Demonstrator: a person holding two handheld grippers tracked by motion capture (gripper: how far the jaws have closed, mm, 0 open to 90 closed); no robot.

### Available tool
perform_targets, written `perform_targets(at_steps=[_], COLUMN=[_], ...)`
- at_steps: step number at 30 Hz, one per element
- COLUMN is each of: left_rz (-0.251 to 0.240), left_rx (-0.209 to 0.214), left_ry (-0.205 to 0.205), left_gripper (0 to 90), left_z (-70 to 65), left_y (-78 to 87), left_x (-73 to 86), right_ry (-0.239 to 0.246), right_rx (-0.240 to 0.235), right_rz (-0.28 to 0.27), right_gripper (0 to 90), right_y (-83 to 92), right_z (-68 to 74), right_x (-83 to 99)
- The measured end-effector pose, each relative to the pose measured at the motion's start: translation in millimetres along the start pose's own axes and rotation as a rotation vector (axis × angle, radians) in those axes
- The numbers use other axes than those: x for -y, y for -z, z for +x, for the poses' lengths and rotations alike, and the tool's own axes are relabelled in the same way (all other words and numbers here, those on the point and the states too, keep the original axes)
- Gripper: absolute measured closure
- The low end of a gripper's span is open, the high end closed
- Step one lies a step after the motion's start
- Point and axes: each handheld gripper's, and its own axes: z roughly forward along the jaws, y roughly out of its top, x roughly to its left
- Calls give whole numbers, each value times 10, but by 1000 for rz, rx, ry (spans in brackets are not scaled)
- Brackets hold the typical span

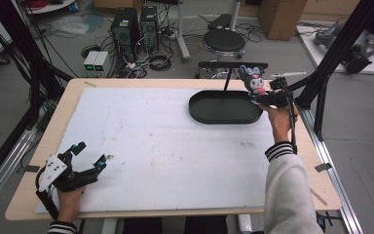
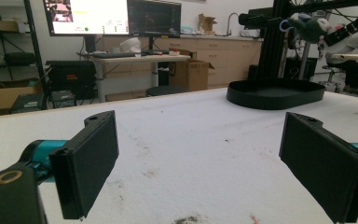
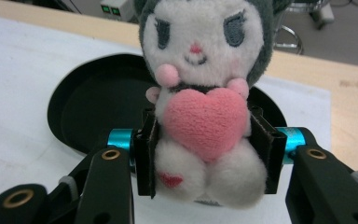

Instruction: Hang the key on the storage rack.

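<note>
The plush toy [image 3: 205,116] is clamped at its waist between the pads of the right tongs [image 3: 205,154], upright and facing the gripper camera, at the near right rim of the black tray [image 1: 209,114]. This grip likely keeps it steady for lowering into the tray. The left tongs [image 1: 90,158] rest wide and empty on the white surface [image 1: 165,146], well apart from the tray. No legible writing is visible on the toy or tray
</note>
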Motion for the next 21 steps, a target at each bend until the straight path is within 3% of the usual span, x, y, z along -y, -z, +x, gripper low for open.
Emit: perform_targets(at_steps=[15,21], left_rz=[0,0], left_rx=[-2,-2], left_ry=[2,5], left_gripper=[122,122], left_z=[-1,2], left_y=[-4,-7], left_x=[0,0], right_ry=[-10,-24], right_rx=[15,28], right_rz=[35,75], right_gripper=[528,527], right_y=[-188,-283], right_z=[8,-2], right_x=[12,32])
